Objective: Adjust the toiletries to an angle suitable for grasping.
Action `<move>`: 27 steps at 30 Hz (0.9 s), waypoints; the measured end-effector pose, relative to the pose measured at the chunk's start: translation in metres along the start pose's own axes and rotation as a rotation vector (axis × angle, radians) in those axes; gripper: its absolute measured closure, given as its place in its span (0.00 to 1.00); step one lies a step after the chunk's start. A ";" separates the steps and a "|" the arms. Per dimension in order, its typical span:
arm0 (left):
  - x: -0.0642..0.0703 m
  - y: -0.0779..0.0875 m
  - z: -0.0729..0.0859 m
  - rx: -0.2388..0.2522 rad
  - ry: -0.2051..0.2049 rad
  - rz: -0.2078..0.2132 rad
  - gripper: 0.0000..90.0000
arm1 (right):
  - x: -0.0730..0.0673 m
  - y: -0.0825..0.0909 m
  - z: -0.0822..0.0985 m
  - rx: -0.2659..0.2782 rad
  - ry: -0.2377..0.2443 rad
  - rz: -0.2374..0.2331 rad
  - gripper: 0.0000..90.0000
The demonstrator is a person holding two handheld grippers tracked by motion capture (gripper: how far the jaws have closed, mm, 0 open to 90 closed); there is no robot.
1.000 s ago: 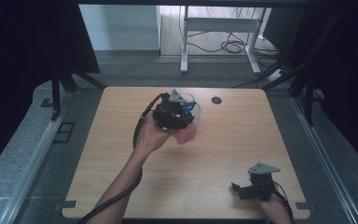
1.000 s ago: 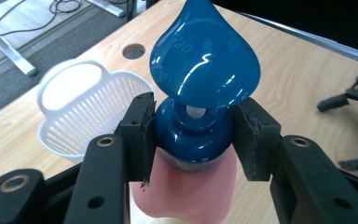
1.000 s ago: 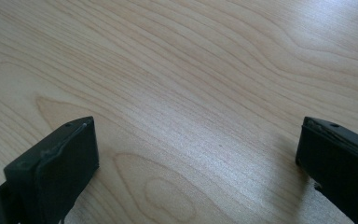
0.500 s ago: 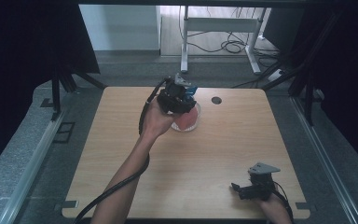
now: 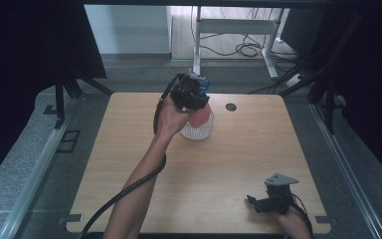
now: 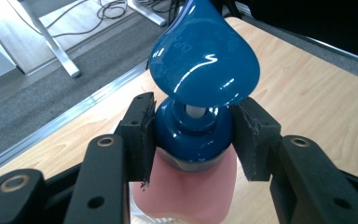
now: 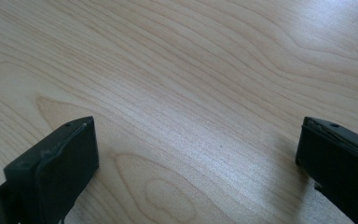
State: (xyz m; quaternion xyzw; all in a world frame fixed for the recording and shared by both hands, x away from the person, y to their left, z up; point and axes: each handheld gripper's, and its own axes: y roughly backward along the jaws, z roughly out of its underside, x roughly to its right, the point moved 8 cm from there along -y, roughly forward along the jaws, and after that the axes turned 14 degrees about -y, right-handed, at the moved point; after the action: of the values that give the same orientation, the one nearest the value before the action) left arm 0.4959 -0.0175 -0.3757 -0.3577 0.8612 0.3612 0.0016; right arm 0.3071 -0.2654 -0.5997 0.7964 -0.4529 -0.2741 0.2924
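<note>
Pink bottle (image 6: 186,186) with a blue pump top (image 6: 204,70), clamped by the left gripper (image 6: 193,135) at its blue collar, both pads hard against it. High view: left gripper (image 5: 191,94) holds the bottle (image 5: 200,117) upright at the far middle of the wooden table (image 5: 129,164), its base in or right at a clear textured holder (image 5: 198,131); whether it is fully seated I cannot tell, as the hand hides that edge. A dark round hole (image 5: 231,106) lies just to the right.

Right gripper (image 5: 271,201) rests at the near right corner, jaws wide apart, nothing between them; its own view gives bare wood grain (image 7: 191,93).

Judgement: step in hand is setting the bottle into the holder. Next move calls for a straight descent, keeping the bottle vertical, then releasing without tipping the top-heavy pump.
</note>
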 end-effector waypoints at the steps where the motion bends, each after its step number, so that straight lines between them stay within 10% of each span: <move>1: -0.001 -0.001 -0.001 -0.002 0.003 -0.003 0.59 | 0.000 0.000 0.000 0.000 0.000 0.000 0.00; 27: -0.013 -0.052 0.019 -0.026 0.058 -0.048 0.59 | 0.000 0.000 0.000 0.001 0.004 0.001 0.00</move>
State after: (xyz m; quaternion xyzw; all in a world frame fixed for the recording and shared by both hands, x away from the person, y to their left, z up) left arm 0.5328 -0.0228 -0.4192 -0.3888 0.8472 0.3616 -0.0194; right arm 0.3073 -0.2656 -0.5995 0.7969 -0.4527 -0.2723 0.2929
